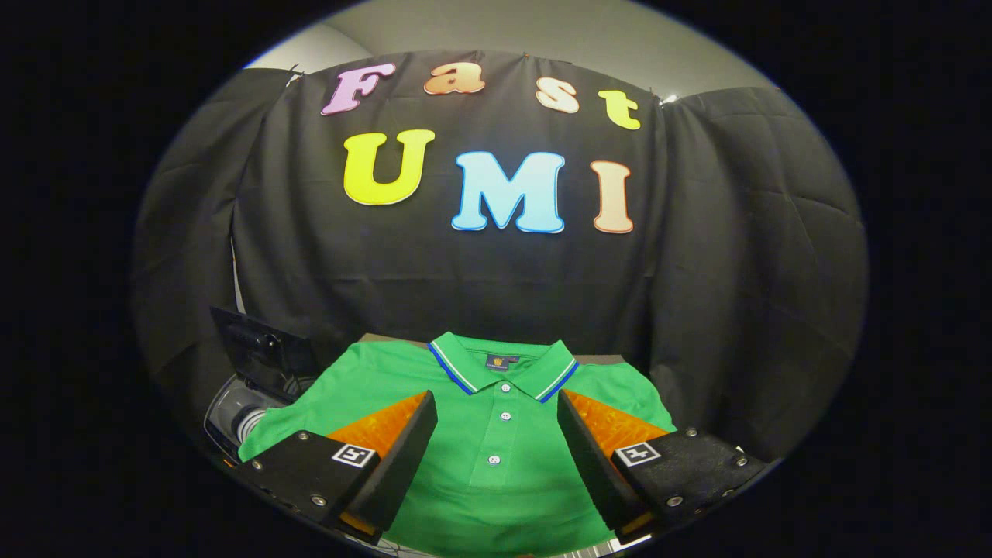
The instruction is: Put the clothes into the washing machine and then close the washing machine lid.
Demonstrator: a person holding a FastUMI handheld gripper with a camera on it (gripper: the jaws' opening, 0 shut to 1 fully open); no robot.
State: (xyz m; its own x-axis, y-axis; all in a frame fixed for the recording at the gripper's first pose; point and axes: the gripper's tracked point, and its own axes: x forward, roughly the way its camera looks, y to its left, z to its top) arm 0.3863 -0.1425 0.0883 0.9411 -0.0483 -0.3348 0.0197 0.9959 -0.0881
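Between spread fingers [496,403] — green polo shirt [496,465], washing machine [248,403] beside its sleeve.

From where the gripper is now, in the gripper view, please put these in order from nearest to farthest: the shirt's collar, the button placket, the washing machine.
The gripper is open above the shirt.
1. Button placket: between the fingers.
2. Collar: just ahead of the fingertips.
3. Washing machine: beyond the shirt's sleeve, lid up.
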